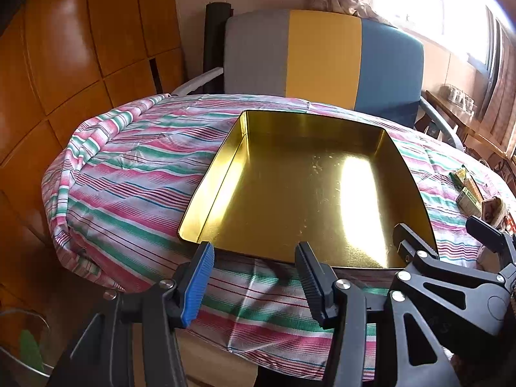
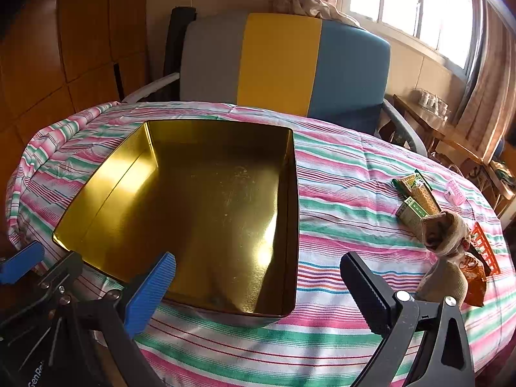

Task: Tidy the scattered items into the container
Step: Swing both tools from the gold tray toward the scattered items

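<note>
An empty gold tin (image 1: 290, 193) (image 2: 193, 209) lies open on the striped tablecloth. The scattered items sit to its right: a green biscuit packet (image 2: 416, 188) (image 1: 464, 177), a small green box (image 2: 410, 212) (image 1: 467, 198), a beige sock (image 2: 446, 232) (image 1: 493, 209), an orange snack bag (image 2: 475, 277), an orange-red plastic piece (image 2: 485, 251) and a pink clip (image 2: 453, 193). My left gripper (image 1: 254, 258) (image 2: 42, 262) is open at the tin's near left corner and holds nothing. My right gripper (image 2: 258, 277) (image 1: 448, 235) is open over the tin's near right corner, also with nothing in it.
A chair (image 2: 280, 64) with a grey, yellow and blue back stands behind the round table. Wooden panels (image 1: 80, 48) line the left wall. A side table with glasses (image 2: 432, 106) stands under the window at the right. The tablecloth edge (image 1: 258, 338) hangs just below my grippers.
</note>
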